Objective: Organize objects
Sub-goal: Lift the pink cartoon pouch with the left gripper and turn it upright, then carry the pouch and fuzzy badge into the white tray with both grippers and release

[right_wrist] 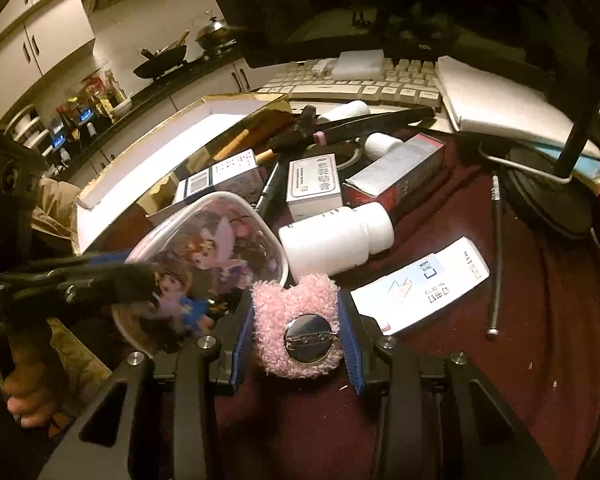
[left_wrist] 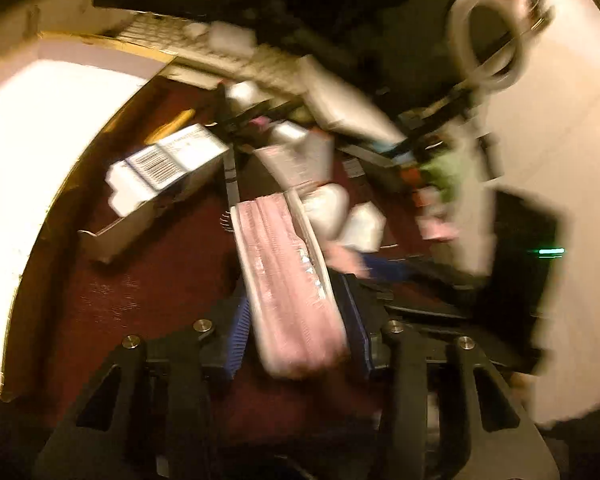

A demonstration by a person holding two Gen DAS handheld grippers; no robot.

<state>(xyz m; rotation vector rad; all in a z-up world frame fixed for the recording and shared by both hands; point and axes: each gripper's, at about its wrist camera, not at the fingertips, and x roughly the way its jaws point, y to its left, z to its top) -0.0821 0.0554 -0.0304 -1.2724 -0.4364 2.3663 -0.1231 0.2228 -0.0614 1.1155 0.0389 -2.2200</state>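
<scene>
Left tongs (left_wrist: 296,328) clamp the pink pouch (left_wrist: 288,276); only the right view shows right tongs (right_wrist: 296,344) pinching the fuzzy badge (right_wrist: 296,320)

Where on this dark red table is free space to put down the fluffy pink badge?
Bare cloth lies near the right gripper, right of the white printed slip and beyond the thin metal rod. Another patch shows left of the pink pouch near the gold-edged box. The middle, around the white bottle and cartons, is crowded.
</scene>
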